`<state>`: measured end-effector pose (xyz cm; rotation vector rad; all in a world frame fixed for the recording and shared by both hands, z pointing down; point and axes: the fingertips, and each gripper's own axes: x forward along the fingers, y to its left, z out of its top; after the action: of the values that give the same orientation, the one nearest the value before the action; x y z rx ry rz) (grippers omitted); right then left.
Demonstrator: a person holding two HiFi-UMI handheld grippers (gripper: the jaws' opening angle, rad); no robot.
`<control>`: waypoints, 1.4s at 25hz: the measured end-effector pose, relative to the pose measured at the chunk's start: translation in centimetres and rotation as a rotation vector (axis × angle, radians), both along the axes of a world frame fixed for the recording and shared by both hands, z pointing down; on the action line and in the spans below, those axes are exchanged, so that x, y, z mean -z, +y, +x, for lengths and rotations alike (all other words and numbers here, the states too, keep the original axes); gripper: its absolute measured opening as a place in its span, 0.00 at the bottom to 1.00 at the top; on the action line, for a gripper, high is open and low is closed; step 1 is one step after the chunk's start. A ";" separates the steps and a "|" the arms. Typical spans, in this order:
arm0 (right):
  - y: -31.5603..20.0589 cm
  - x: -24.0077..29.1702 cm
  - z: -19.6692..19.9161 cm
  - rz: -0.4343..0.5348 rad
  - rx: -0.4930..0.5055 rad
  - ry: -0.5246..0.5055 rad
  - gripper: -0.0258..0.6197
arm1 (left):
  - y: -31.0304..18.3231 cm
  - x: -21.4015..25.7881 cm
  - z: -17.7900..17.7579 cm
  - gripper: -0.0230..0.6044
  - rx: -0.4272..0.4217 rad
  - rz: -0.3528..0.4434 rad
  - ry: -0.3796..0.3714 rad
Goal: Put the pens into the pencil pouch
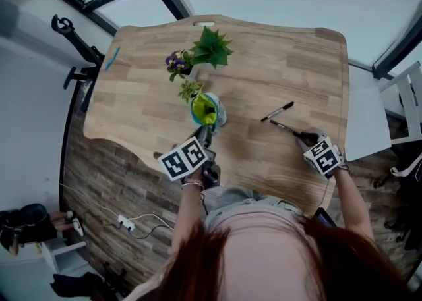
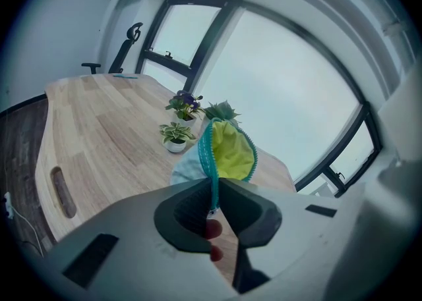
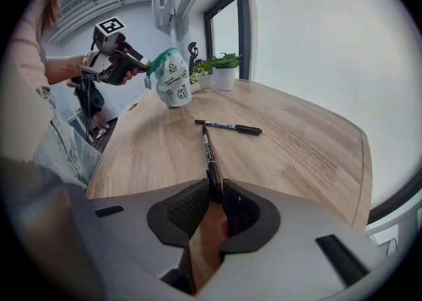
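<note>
The task is at its beginning: no pen is in the pouch (image 2: 231, 151) yet, as far as its open mouth shows. Only yellow lining is visible inside.

The left gripper (image 2: 214, 194) is closed on the zipper edge of the pouch and holds it upright, with the mouth open. In the right gripper view the bottom of the pouch seems to rest on the table (image 1: 145, 102), near the small plants (image 1: 190, 89).

The right gripper (image 3: 215, 194) has its jaws pressed on the near end of one pen (image 3: 210, 155). The rest of this pen points away from the jaws and seems to lie on the wood, so I judge that it is gripped but not lifted yet.

The second pen (image 3: 227, 126) lies loose on the table just beyond the tip of the first one, and nothing touches it.

What is left is nearly everything. The gripped pen must be lifted, carried across to the pouch and put into its mouth. After that the second pen needs the same. The pouch is well apart from both pens, on the left side of the person.
</note>
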<state>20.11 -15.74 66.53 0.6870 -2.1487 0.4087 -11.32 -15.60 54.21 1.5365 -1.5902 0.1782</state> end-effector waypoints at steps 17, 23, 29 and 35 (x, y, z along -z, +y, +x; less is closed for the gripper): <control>1.0 5.0 -2.4 0.077 -0.162 -0.136 0.11 | 0.5 0.6 -0.7 0.07 -0.097 0.010 0.037; 0.9 7.8 -4.3 0.098 -0.172 -0.165 0.11 | 0.0 1.2 -0.8 0.07 -0.139 0.009 0.061; 0.3 11.4 -6.4 0.100 -0.149 -0.210 0.11 | -0.2 1.5 -0.5 0.07 -0.185 0.002 0.068; -0.8 14.2 -8.6 0.137 -0.128 -0.235 0.11 | -0.8 1.6 -0.5 0.07 -0.219 0.008 0.069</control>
<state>11.52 -16.58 52.33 0.8948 -2.3784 0.4303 -11.87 -16.37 52.56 1.7042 -1.3689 0.2368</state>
